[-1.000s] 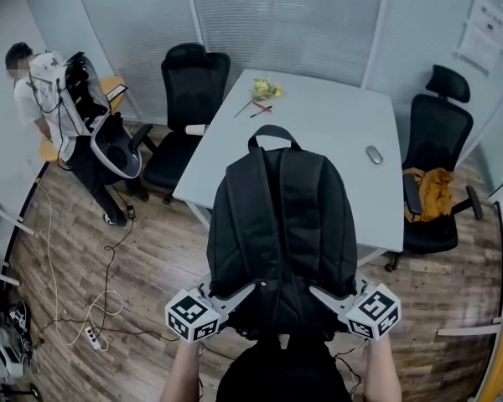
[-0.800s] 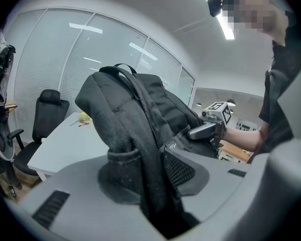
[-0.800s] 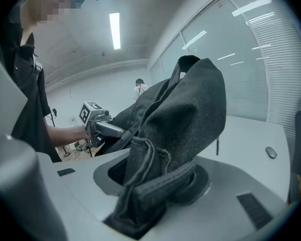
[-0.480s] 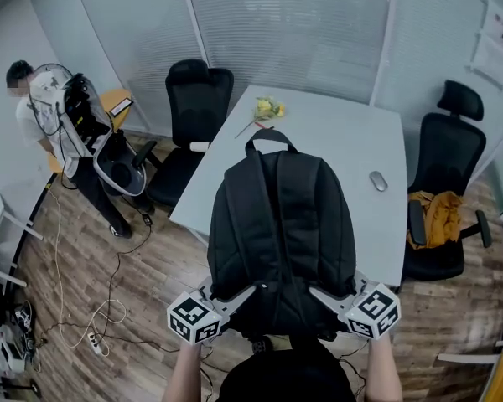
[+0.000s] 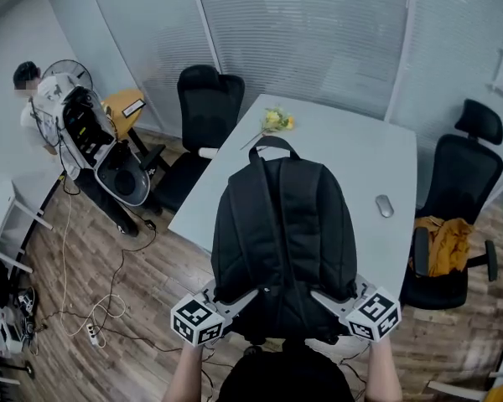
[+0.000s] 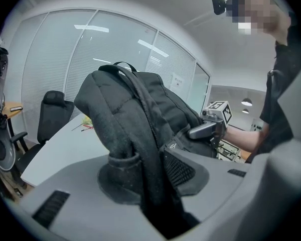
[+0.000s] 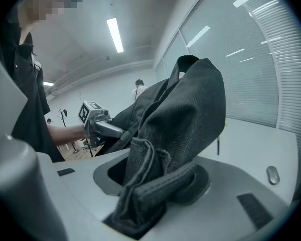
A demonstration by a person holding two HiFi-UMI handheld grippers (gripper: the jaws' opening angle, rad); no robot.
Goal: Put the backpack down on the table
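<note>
Office — meeting table (image 5: 362, 159), swivel chairs (image 5: 205, 107)

We see a pale grey table (image 5: 344, 162) standing on a wooden floor (image 5: 151, 283). At its far left corner lies a yellow flower (image 5: 277, 121), and near its right edge a grey mouse (image 5: 385, 206). On the floor, a black chair (image 5: 203, 111) stands at the table's left and a second black chair (image 5: 461, 174) at its right. A power strip (image 5: 91, 332) lies at the near left.
</note>
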